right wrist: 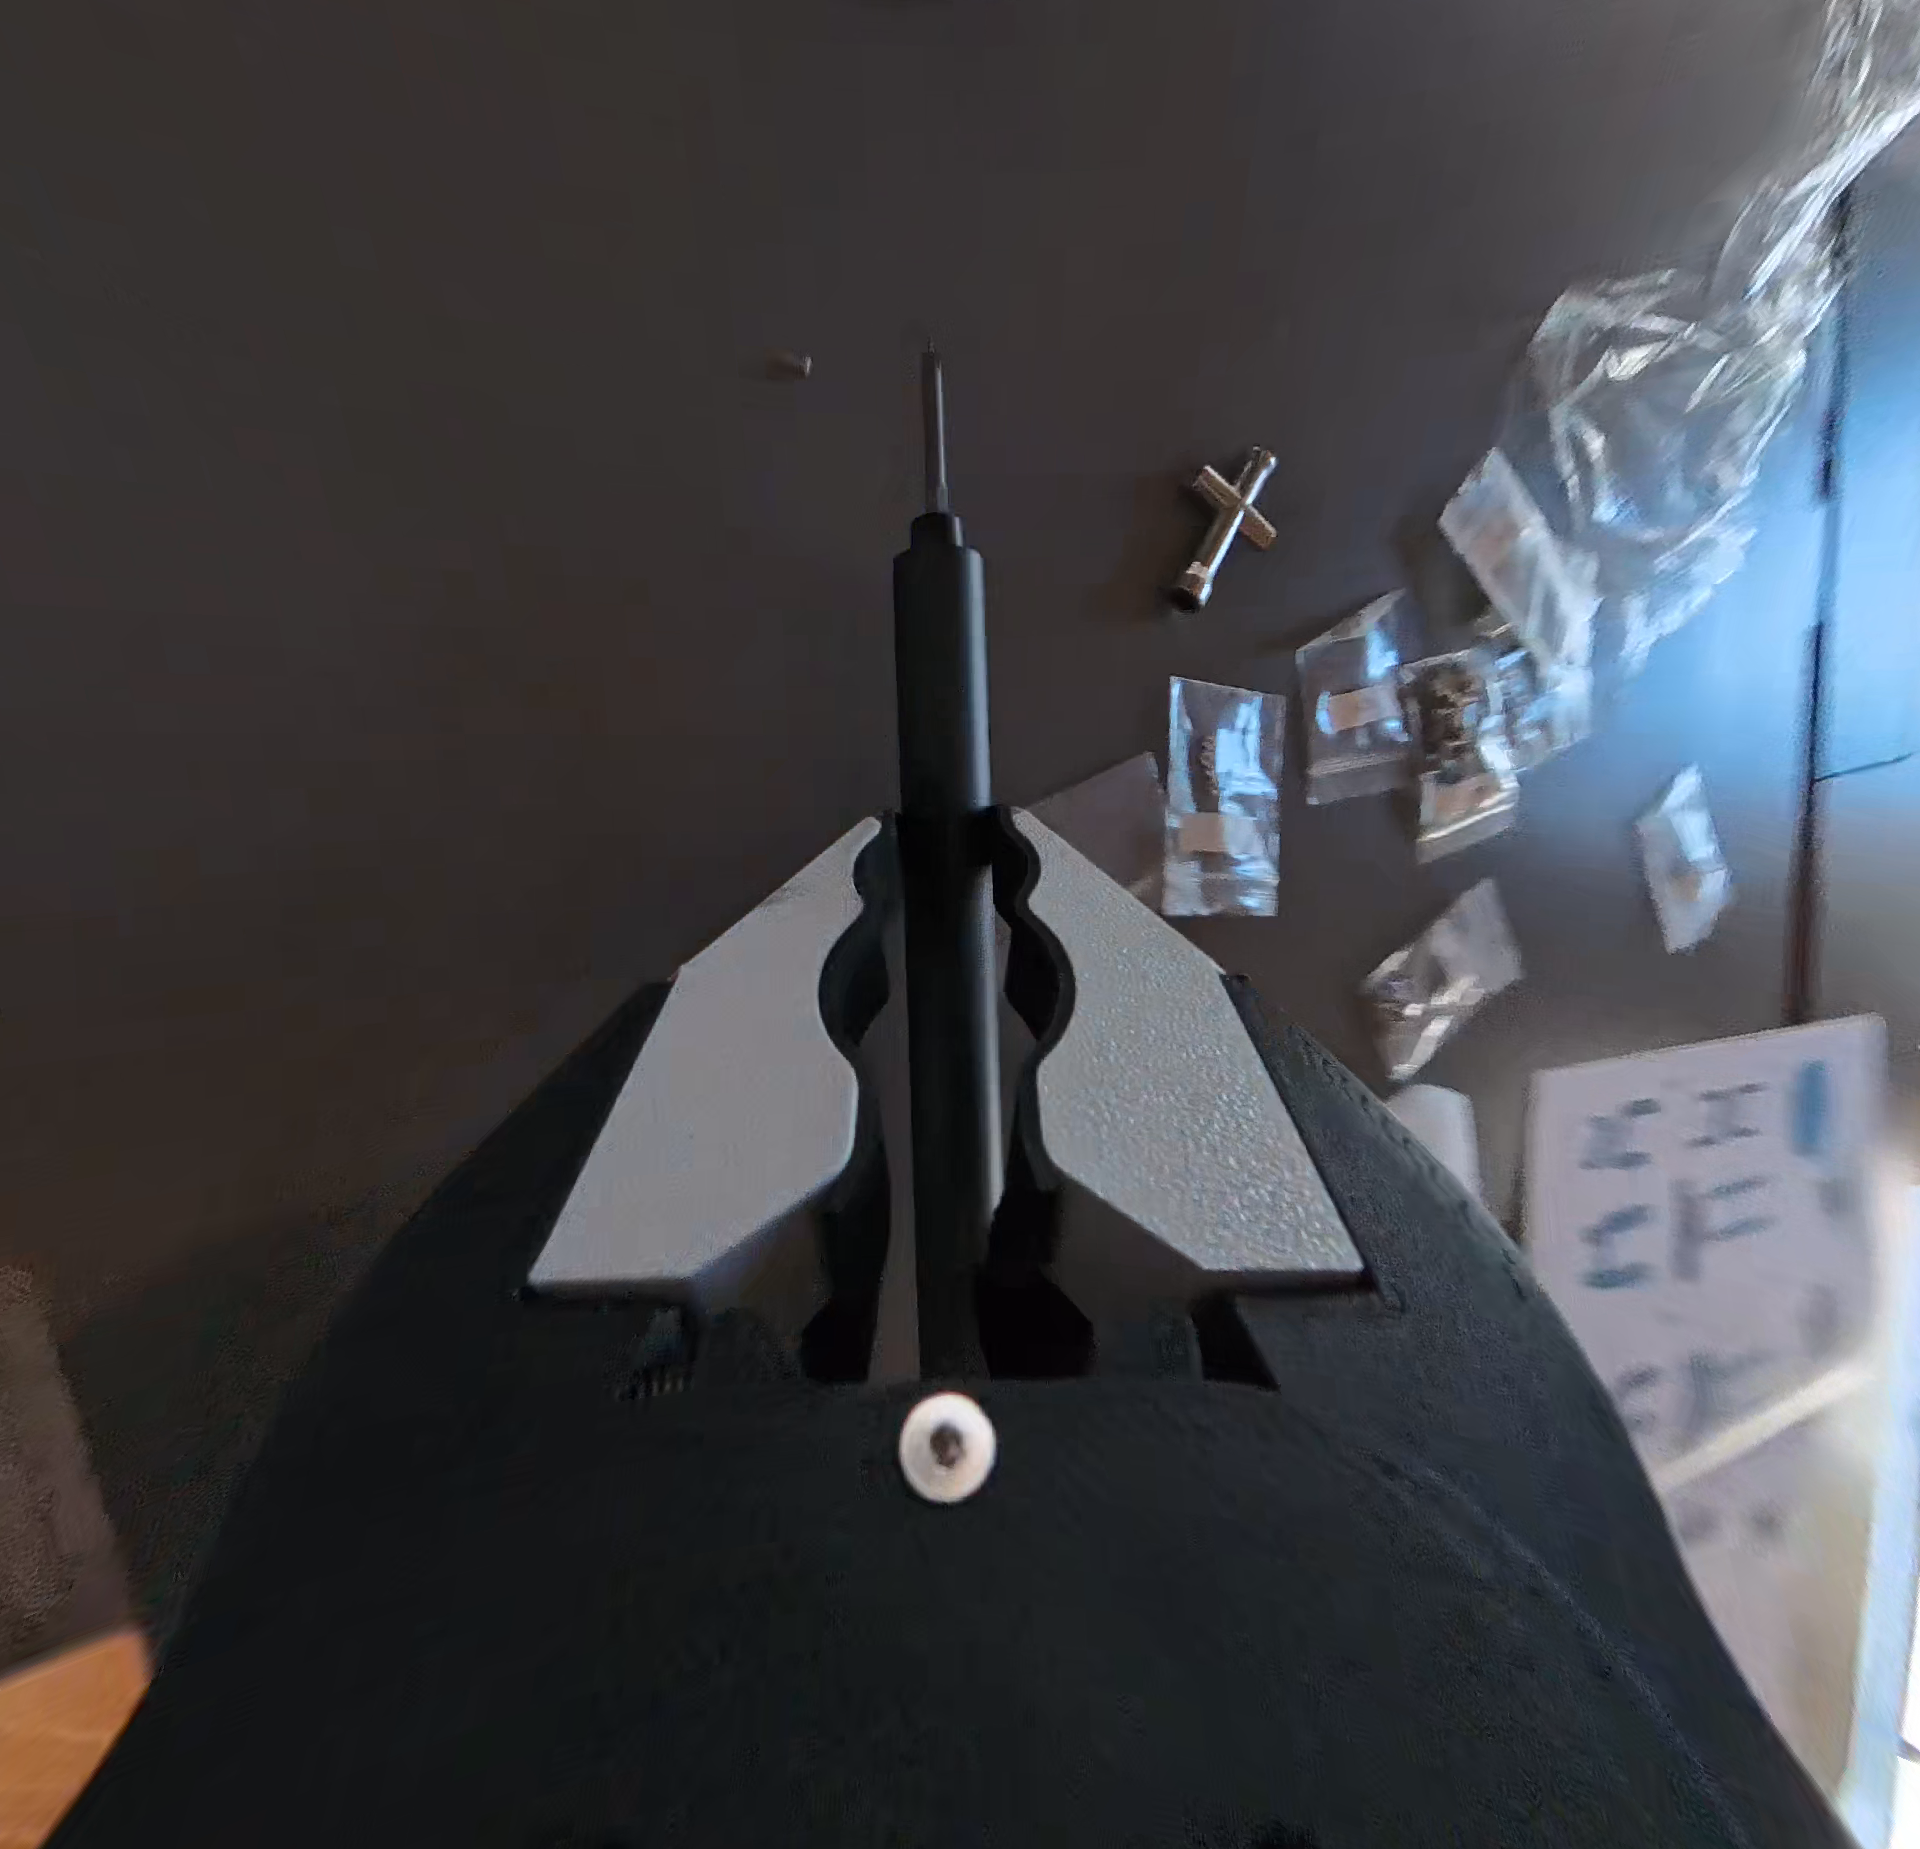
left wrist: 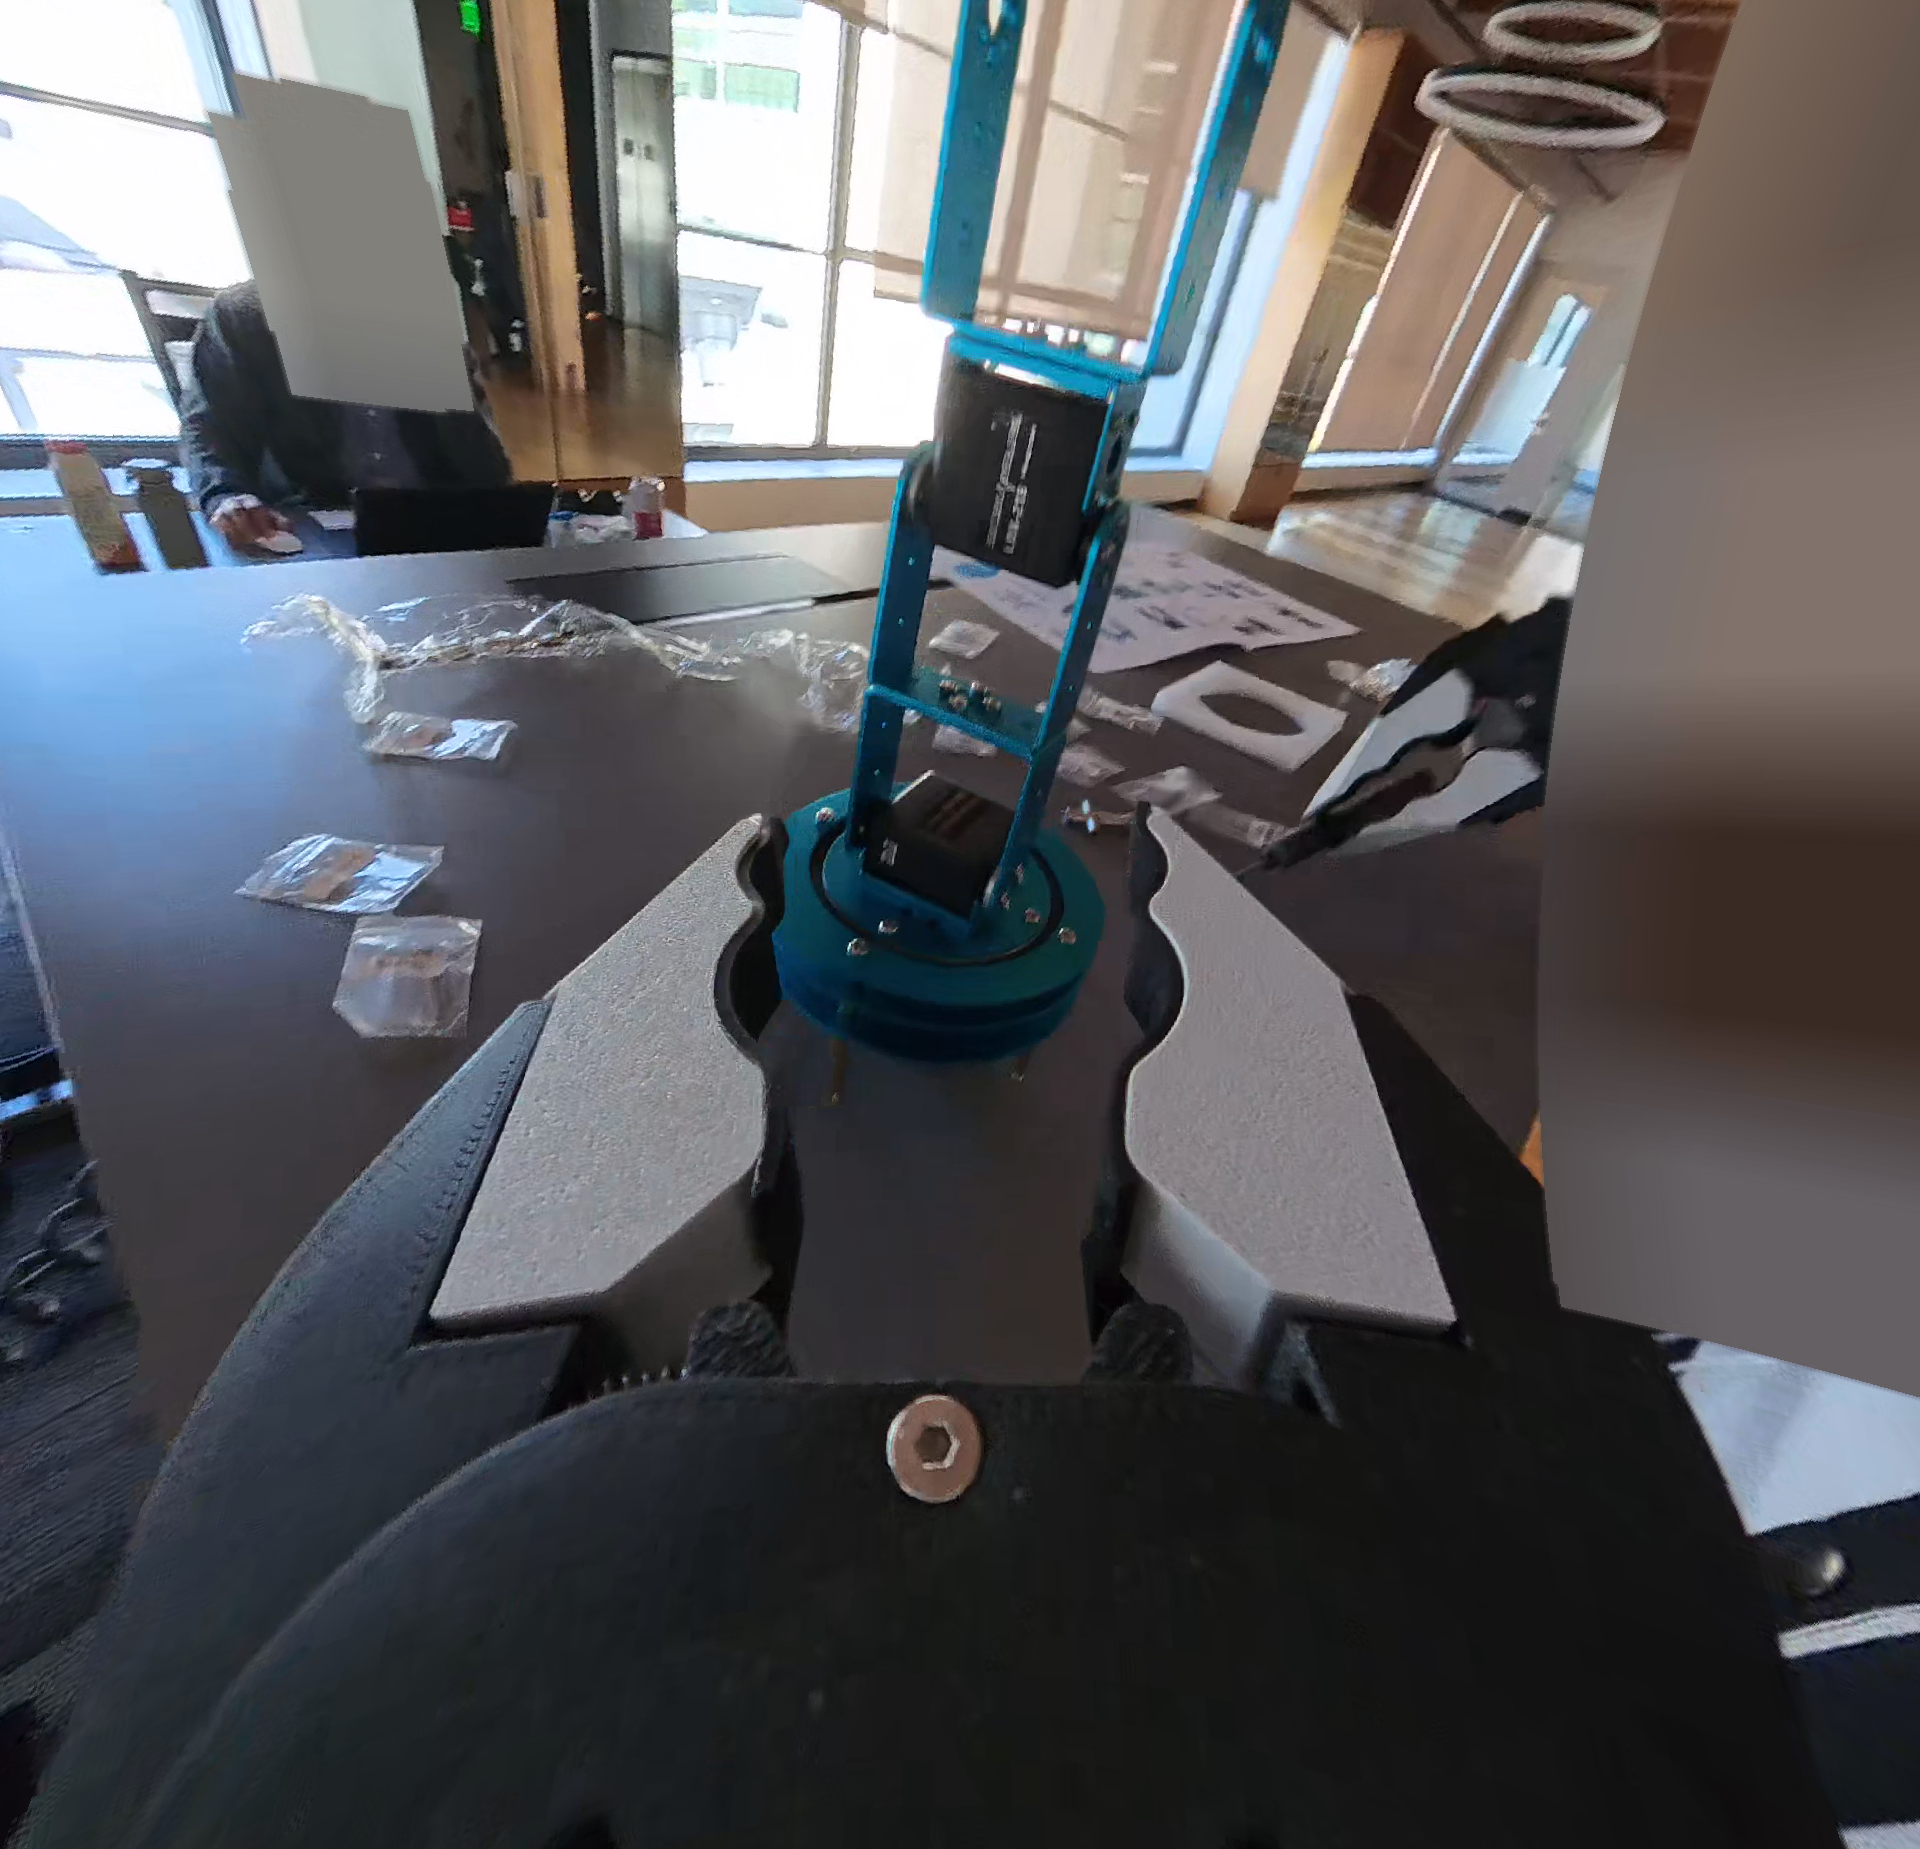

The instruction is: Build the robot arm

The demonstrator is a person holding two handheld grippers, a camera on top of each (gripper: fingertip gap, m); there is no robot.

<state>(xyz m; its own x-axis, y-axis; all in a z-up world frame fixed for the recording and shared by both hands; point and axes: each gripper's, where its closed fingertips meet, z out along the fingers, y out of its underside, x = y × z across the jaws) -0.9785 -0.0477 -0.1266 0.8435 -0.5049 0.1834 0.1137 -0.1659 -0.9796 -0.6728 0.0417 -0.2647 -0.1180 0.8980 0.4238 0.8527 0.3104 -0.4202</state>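
Note:
My left gripper (left wrist: 951, 849) is shut on the round blue base (left wrist: 935, 952) of a small robot arm assembly, holding it above the dark table (left wrist: 260, 760) with its brass standoffs hanging free. Blue brackets (left wrist: 966, 677) and two black servos (left wrist: 1013, 480) rise upright from the base. My right gripper (right wrist: 940, 823) is shut on a black precision screwdriver (right wrist: 940, 677), with the bit pointing at the table (right wrist: 416, 449). A tiny loose screw (right wrist: 795, 366) lies just left of the bit tip. The right gripper also shows in the left wrist view (left wrist: 1434, 760), to the right of the base.
A metal cross wrench (right wrist: 1226, 521), several small clear parts bags (right wrist: 1226, 791) and crumpled plastic wrap (left wrist: 499, 625) lie on the table. A printed sheet (right wrist: 1704, 1228) and a white foam piece (left wrist: 1247, 719) are nearby. A person sits at a laptop (left wrist: 447, 516) at the far left. My right gripper's tips are some 11 cm from the metal cross wrench (right wrist: 1226, 521).

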